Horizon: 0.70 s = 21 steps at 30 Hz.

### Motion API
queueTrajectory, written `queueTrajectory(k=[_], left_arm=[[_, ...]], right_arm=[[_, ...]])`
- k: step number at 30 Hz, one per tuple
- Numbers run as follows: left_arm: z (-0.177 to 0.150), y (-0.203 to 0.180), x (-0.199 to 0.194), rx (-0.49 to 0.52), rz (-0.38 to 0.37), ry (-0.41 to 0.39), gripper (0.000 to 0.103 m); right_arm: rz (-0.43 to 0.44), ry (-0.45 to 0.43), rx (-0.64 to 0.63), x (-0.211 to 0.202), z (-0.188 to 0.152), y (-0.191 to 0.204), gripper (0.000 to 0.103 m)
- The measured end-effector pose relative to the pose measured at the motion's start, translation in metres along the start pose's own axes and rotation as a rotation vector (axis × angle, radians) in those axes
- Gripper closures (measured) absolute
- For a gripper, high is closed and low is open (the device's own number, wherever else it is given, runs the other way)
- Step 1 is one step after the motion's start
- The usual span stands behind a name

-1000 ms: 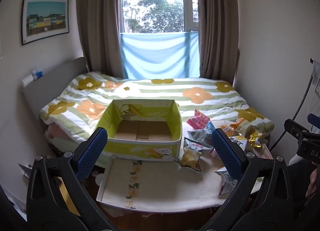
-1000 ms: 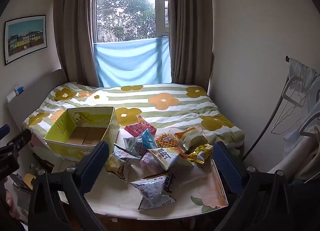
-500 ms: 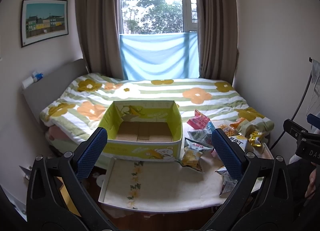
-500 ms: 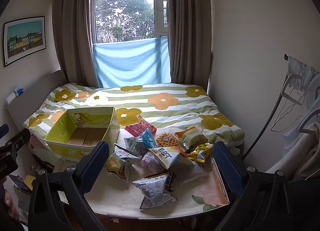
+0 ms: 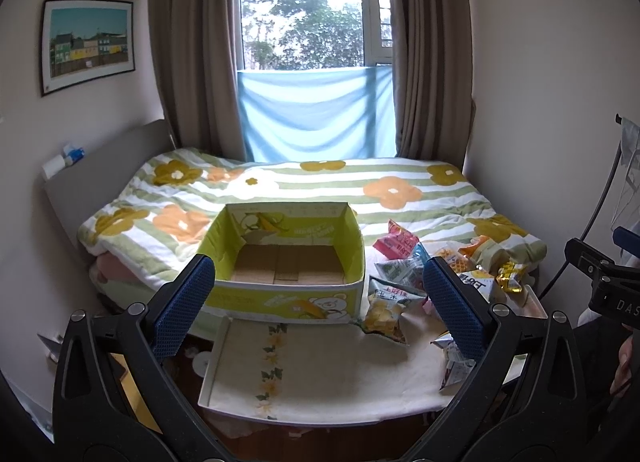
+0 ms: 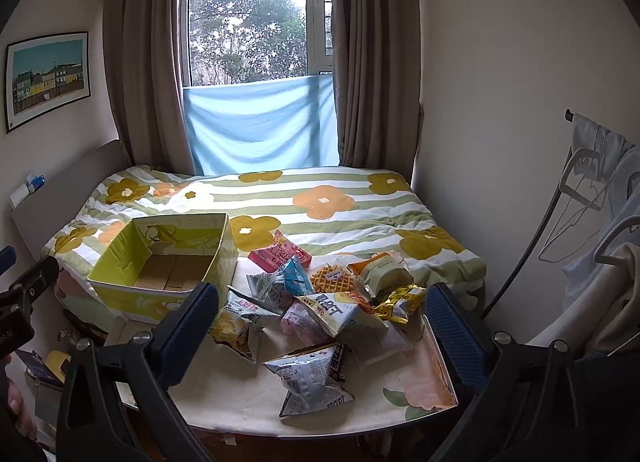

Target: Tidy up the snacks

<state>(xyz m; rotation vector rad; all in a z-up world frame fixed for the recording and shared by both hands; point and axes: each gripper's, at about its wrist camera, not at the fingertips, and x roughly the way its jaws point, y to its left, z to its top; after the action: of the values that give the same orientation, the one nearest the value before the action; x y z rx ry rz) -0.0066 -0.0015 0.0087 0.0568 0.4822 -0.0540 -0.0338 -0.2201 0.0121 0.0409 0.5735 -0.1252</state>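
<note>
While "DAS" shows on right gripper (image 5: 600, 282), both claws spread, empty; left gripper (image 5: 318, 302), snacks (image 6: 320, 314), box (image 6: 168, 262) unmoved.

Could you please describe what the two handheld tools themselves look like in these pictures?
Both match: the left tool and the right tool each have a black, angular frame with triangular cut-outs and silver bolts at the joints. Each carries two long fingers faced with dark blue, finely textured pads. No cables or sleeves are visible.

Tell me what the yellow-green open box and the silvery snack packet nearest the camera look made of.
The yellow-green open box: printed cardboard, judging by its bare brown corrugated floor flaps. The silvery snack packet: thin glossy plastic or foil film, judging by its crinkles and sheen.
</note>
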Motion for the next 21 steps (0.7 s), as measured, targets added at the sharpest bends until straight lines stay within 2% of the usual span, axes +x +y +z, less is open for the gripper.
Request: queueTrajectory(k=[21], left_arm=[[0.0007,0.0062,0.0009,0.000,0.003,-0.004,0.000]], right_arm=[[-0.007,0.000,0.001,-0.0062,-0.0001,0.0042,0.000]])
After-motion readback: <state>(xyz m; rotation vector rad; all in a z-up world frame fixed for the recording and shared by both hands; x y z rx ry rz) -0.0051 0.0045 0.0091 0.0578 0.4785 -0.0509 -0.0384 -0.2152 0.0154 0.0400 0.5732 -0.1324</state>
